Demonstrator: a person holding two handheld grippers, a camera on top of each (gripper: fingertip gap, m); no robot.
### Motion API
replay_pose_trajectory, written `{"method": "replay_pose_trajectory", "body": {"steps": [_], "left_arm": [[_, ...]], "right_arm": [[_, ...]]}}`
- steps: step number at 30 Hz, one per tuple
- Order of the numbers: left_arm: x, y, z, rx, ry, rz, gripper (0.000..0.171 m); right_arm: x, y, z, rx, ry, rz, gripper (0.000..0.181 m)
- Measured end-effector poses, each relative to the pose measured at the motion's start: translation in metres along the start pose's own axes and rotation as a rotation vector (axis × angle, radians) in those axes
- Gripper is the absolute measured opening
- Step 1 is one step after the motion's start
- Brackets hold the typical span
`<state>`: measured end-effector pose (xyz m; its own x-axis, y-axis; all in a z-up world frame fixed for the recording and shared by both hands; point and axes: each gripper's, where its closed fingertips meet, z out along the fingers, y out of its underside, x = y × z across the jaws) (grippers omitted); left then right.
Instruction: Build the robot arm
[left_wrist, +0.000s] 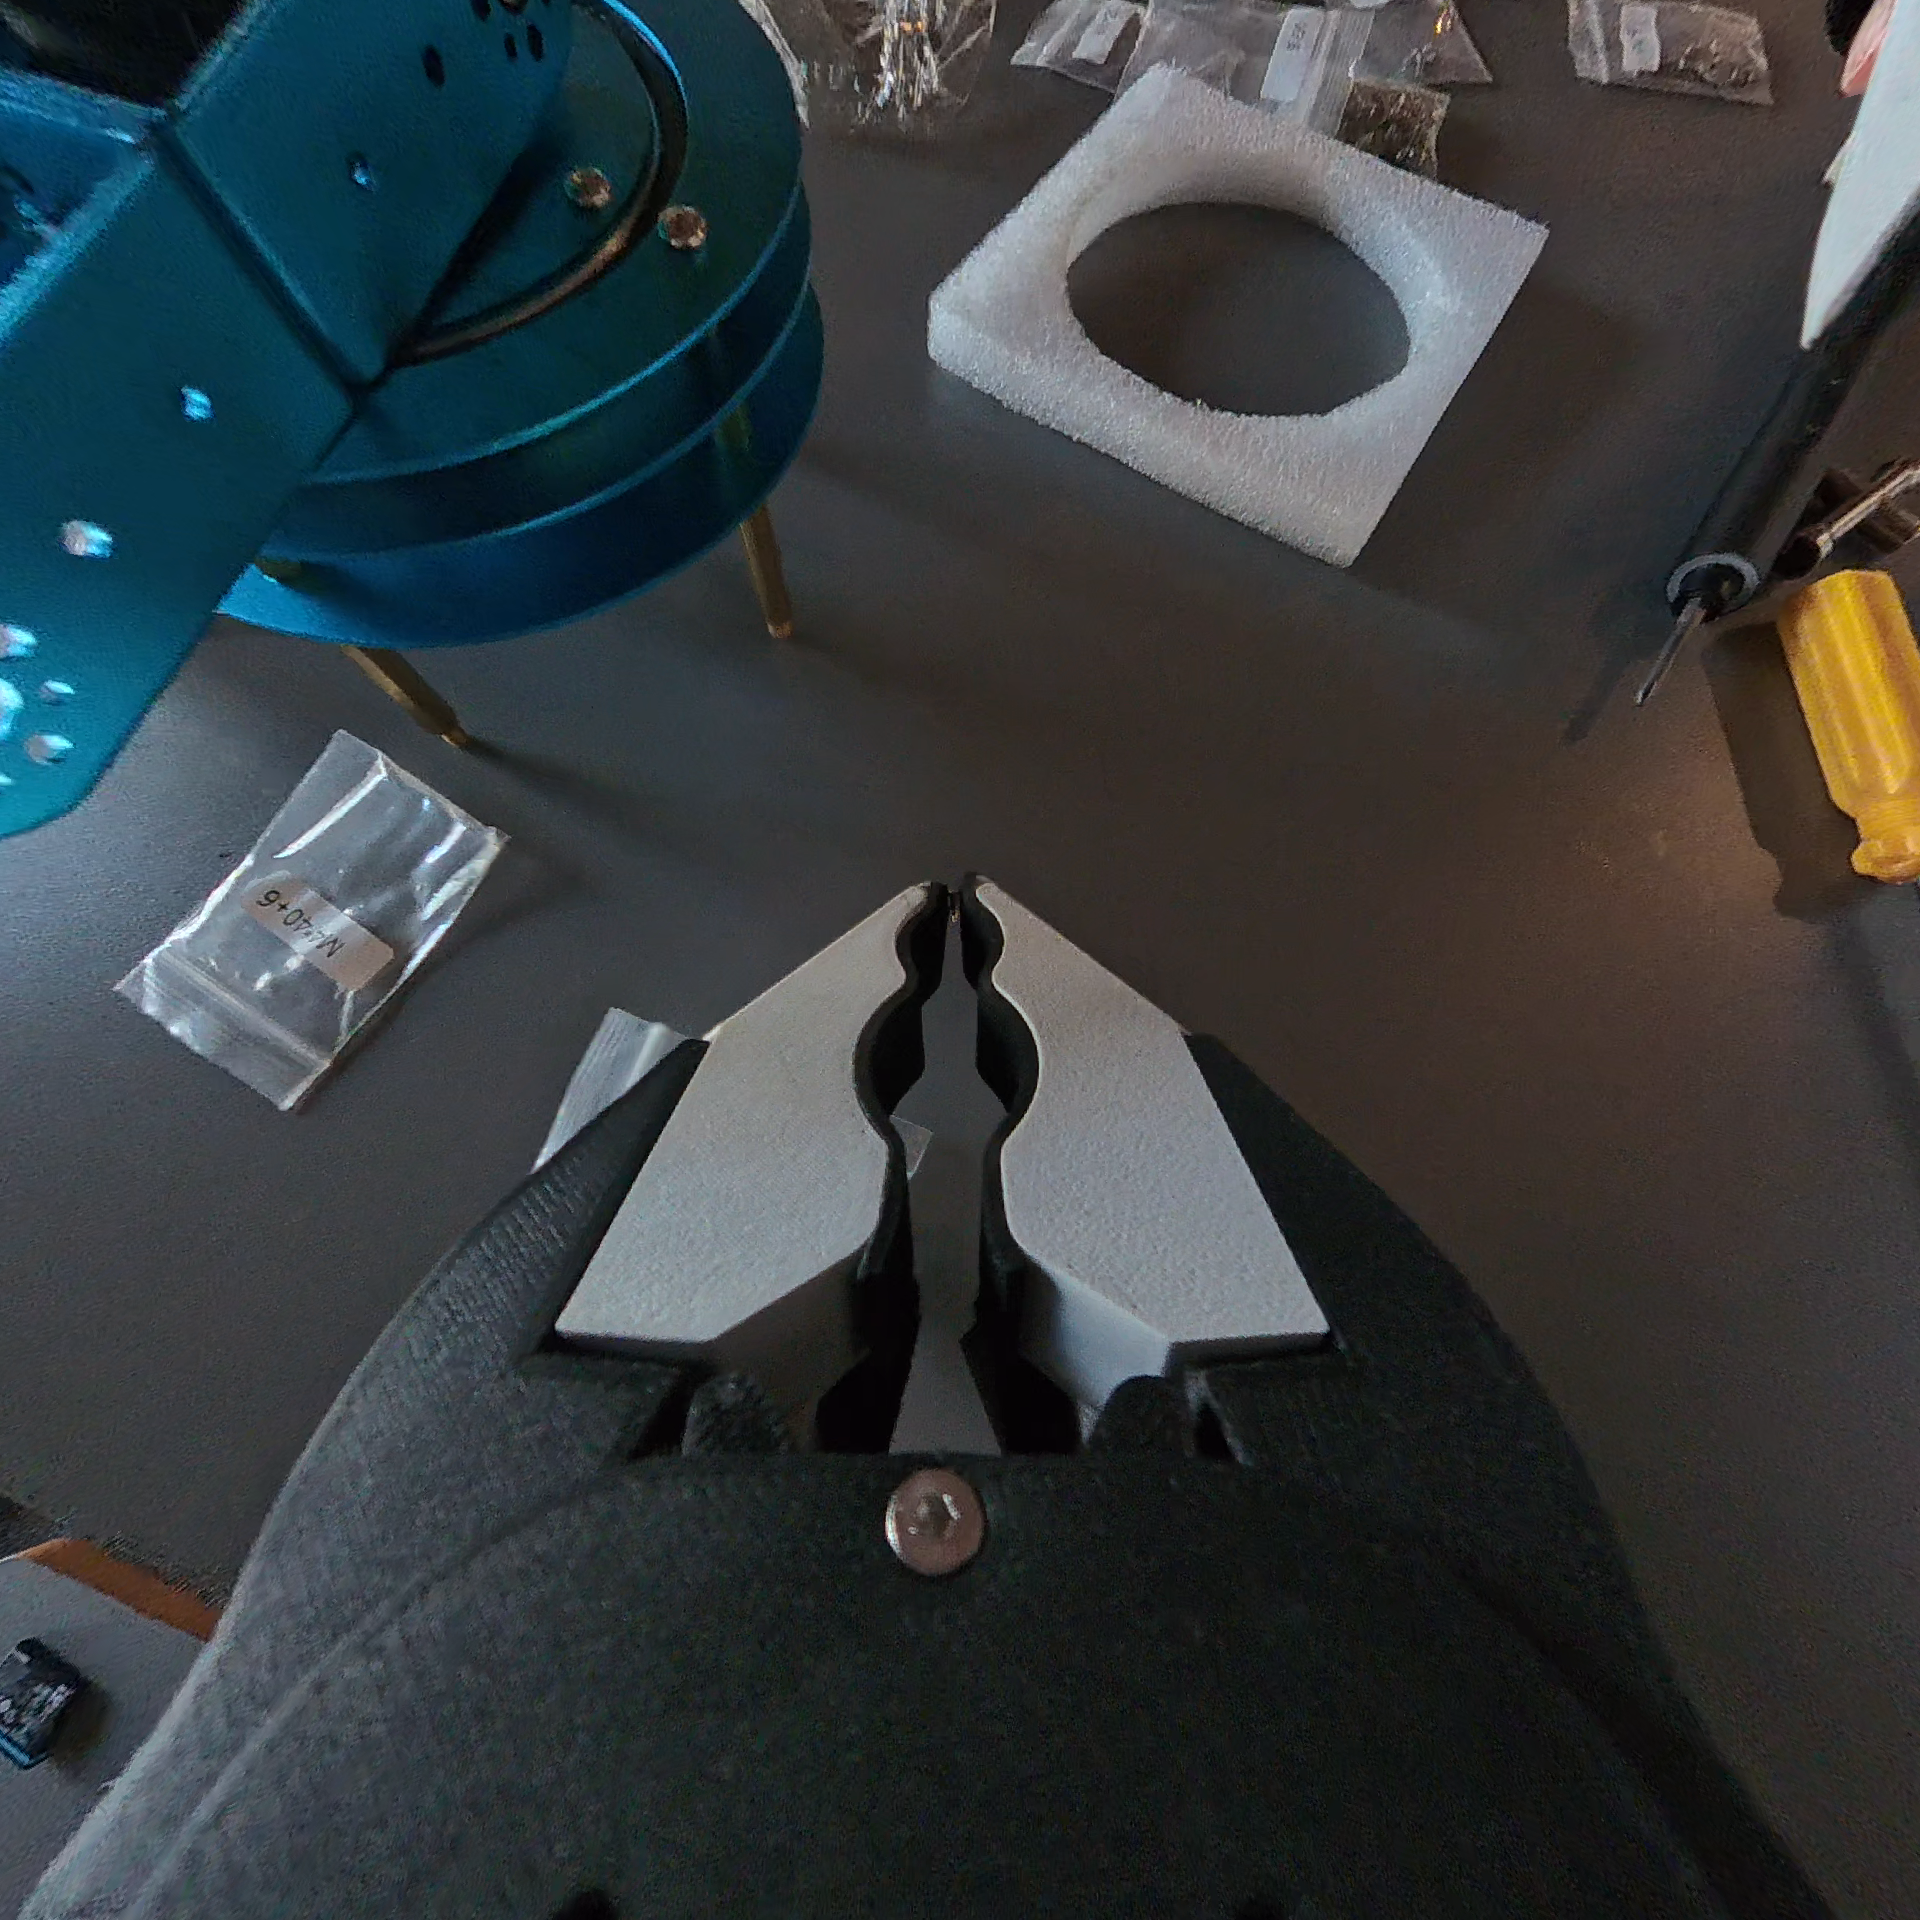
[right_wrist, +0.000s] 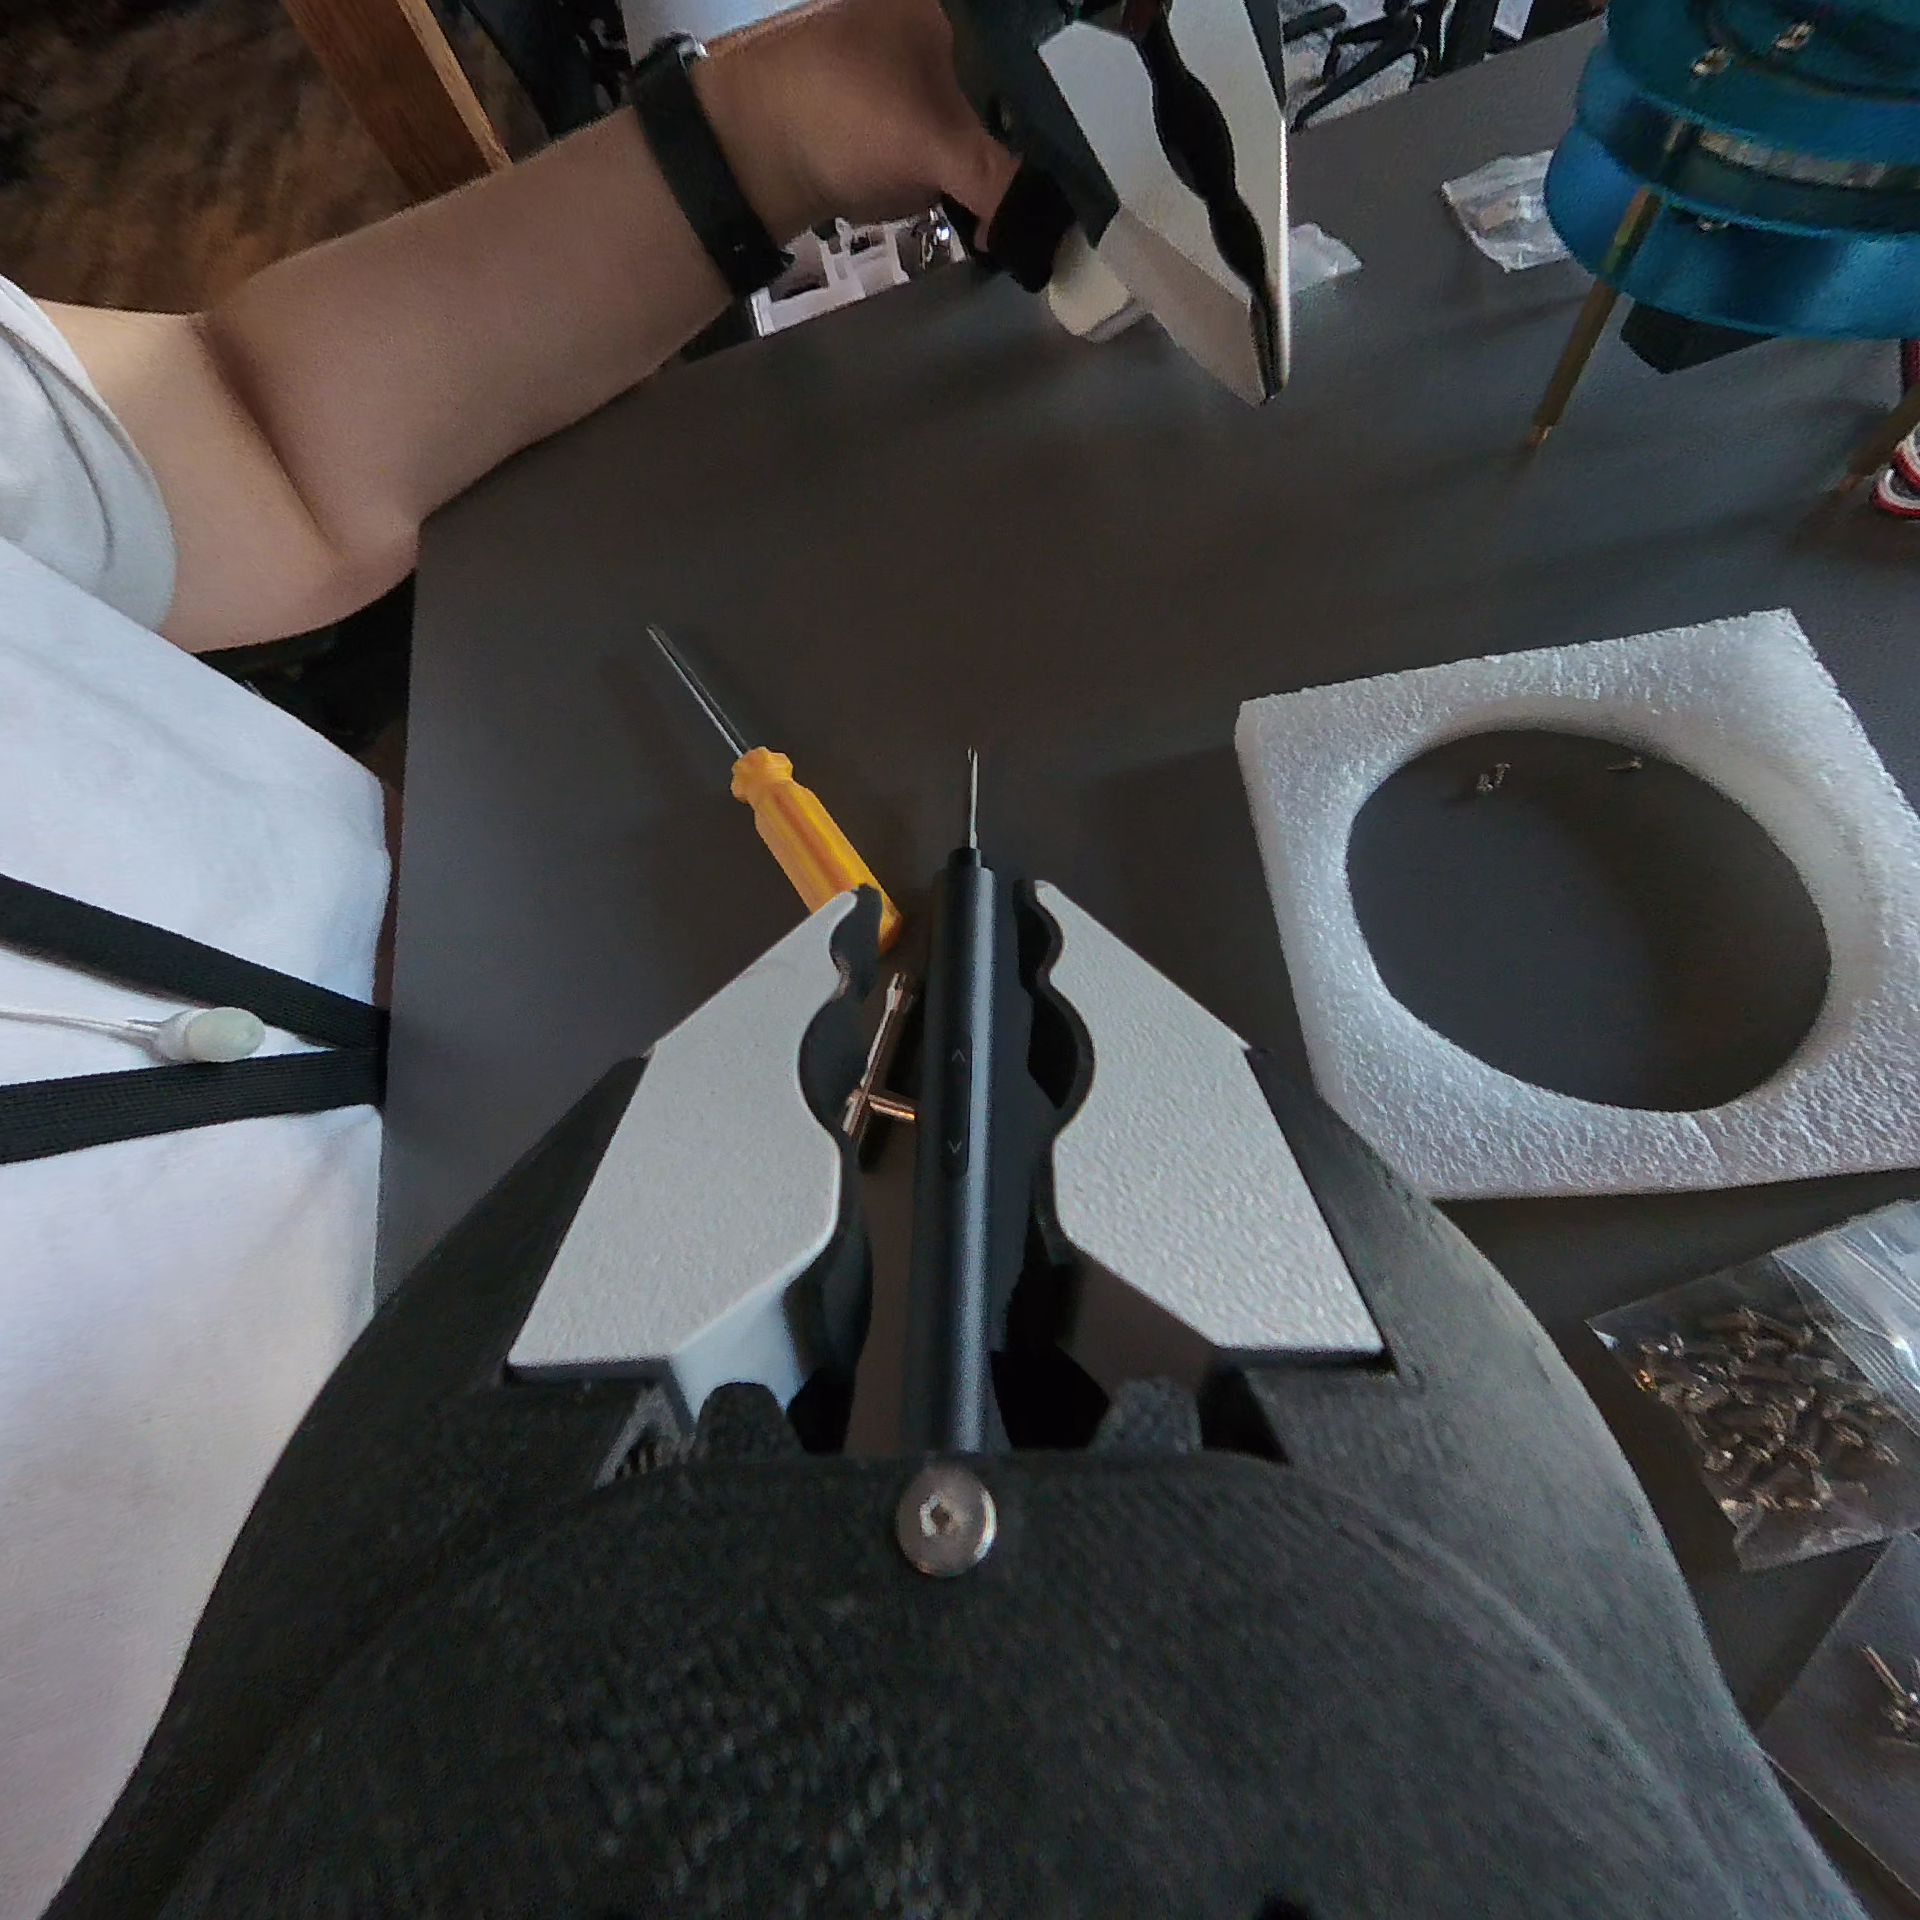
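Note:
My left gripper (left_wrist: 951, 896) is shut, its tips just above the dark grey table (left_wrist: 1143, 831). A tiny dark sliver shows between the tips; I cannot tell what it is. It also shows in the right wrist view (right_wrist: 1265, 384), hanging above the table. My right gripper (right_wrist: 945, 904) is shut on a slim black electric screwdriver (right_wrist: 956, 1091). Its thin bit (right_wrist: 972, 800) points forward over the table. The screwdriver's tip also shows in the left wrist view (left_wrist: 1704, 592) at the right edge. A yellow-handled screwdriver (right_wrist: 800, 831) lies on the table just left of it.
A white foam square with a round hole (left_wrist: 1039, 312) (right_wrist: 1351, 1091) lies ahead, two tiny screws (right_wrist: 1493, 777) inside the hole. A teal metal round chassis on brass standoffs (left_wrist: 520, 468) (right_wrist: 1745, 208) stands left. Small plastic bags (left_wrist: 312, 925) and screw bags (right_wrist: 1766, 1382) lie around. A person's forearm (right_wrist: 468, 343) crosses the table edge. The left gripper's tips are roughly 20 cm from the right gripper's.

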<state>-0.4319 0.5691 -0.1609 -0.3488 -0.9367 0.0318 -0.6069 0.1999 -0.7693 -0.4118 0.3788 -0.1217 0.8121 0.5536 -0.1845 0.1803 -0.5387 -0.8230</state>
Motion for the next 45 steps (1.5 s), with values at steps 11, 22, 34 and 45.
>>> {"method": "replay_pose_trajectory", "body": {"steps": [11, 22, 34, 45], "left_arm": [[0.008, 0.007, -0.003, -0.020, 0.008, 0.013, 0.014], [0.009, 0.005, 0.000, -0.018, 0.002, 0.076, 0.010], [0.013, 0.003, 0.002, -0.018, 0.018, 0.090, 0.000], [0.014, -0.006, -0.005, 0.050, 0.068, 0.006, 0.000]], "right_arm": [[0.000, 0.009, 0.003, -0.060, 0.024, -0.038, 0.026], [0.004, 0.028, 0.011, -0.154, 0.017, 0.002, 0.026], [0.008, 0.035, 0.013, -0.188, 0.028, 0.034, 0.026], [0.004, 0.039, 0.015, -0.220, 0.021, -0.014, 0.016]]}}
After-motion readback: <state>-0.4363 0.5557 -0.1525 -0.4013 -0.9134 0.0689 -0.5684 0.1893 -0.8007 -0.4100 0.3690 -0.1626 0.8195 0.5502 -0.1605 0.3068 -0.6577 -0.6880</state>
